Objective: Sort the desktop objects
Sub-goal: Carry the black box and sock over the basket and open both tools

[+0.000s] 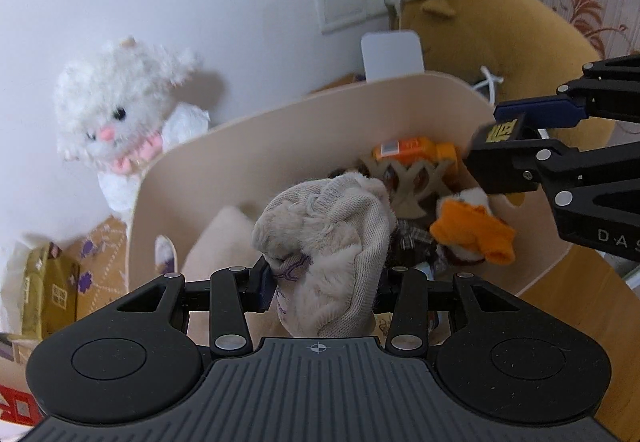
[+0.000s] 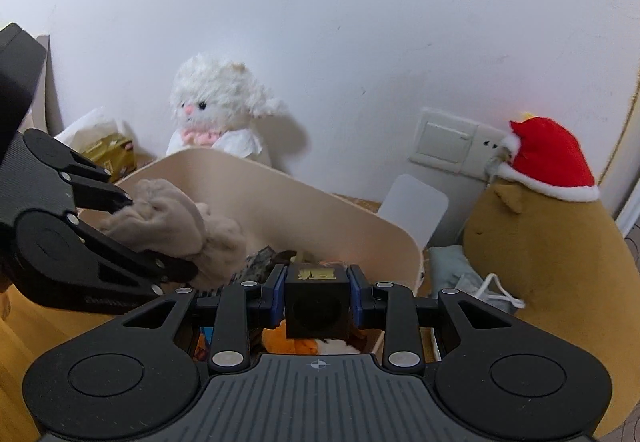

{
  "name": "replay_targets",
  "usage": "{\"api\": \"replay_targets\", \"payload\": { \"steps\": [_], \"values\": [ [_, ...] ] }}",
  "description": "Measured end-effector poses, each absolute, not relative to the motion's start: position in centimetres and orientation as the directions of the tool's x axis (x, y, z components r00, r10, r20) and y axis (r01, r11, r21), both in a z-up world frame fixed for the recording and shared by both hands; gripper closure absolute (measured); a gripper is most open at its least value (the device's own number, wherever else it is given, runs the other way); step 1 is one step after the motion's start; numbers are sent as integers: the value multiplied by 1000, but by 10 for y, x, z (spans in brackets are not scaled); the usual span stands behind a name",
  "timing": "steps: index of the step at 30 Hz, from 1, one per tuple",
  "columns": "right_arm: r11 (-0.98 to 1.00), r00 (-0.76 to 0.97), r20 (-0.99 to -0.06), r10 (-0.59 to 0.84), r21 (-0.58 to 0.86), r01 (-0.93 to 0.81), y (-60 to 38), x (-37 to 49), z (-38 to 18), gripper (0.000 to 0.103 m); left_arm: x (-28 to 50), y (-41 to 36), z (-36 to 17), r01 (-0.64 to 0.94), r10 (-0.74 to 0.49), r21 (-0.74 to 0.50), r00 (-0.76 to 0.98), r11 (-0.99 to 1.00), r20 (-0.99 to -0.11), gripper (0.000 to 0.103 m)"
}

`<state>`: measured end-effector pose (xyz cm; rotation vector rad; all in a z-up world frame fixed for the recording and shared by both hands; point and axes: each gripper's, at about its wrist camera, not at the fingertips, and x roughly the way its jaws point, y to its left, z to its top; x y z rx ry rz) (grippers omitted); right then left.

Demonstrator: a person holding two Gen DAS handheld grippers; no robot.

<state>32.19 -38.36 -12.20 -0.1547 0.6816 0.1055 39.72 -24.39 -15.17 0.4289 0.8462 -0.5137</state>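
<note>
While both loads hang over the beige bin [image 1: 320, 110], the left gripper [image 1: 324, 282] clamps a sock [image 1: 328, 234] and the right gripper [image 2: 316, 294] pinches a black cube [image 2: 316, 302] (gold-labelled); releasing comes next, I judge.

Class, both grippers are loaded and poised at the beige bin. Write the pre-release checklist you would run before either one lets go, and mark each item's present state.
1. Left gripper clamps the beige sock: ok.
2. Right gripper clamps the black cube squarely between its blue pads: ok.
3. Sock is above the beige bin opening: ok.
4. Cube is inside the rim line, over the bin's contents: ok.
5. Free landing spot below each item: cannot tell; an orange plush and other items crowd the right side.
6. The two grippers are apart from each other: ok.
</note>
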Motion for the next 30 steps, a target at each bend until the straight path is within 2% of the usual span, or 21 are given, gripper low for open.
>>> {"api": "replay_targets", "payload": {
  "steps": [7, 10, 13, 15, 17, 18, 20, 24, 30],
  "values": [
    [976, 716, -697, 38, -127, -175, -378, 337, -144, 74, 402, -246, -162, 579, -239, 150, 539, 801, -808, 56],
    [977, 698, -715, 38, -121, -178, -377, 338, -153, 74, 400, -245, -161, 578, -235, 151, 537, 802, -810, 48],
    [978, 689, -724, 28, -123, -169, -376, 337, -157, 63, 401, -242, -159, 572, -229, 145, 530, 807, -816, 43],
    [979, 691, -722, 25, -121, -162, -377, 334, -157, 61, 400, -240, -158, 576, -237, 132, 521, 807, -820, 39],
    [981, 692, -722, 22, -119, -155, -377, 331, -157, 45, 399, -240, -157, 578, -237, 135, 521, 805, -820, 39],
    [982, 692, -721, 20, -117, -150, -378, 330, -157, 43, 397, -240, -156, 578, -236, 142, 527, 803, -816, 39],
    [981, 692, -722, 14, -122, -148, -378, 328, -156, 40, 395, -240, -154, 579, -236, 151, 536, 801, -811, 36],
    [982, 699, -715, 0, -131, -133, -378, 321, -152, 30, 390, -239, -150, 554, -207, 207, 591, 806, -779, 24],
    [985, 717, -697, -15, -133, -109, -377, 313, -142, 24, 387, -235, -143, 552, -210, 206, 597, 808, -775, 23]
  ]
}}
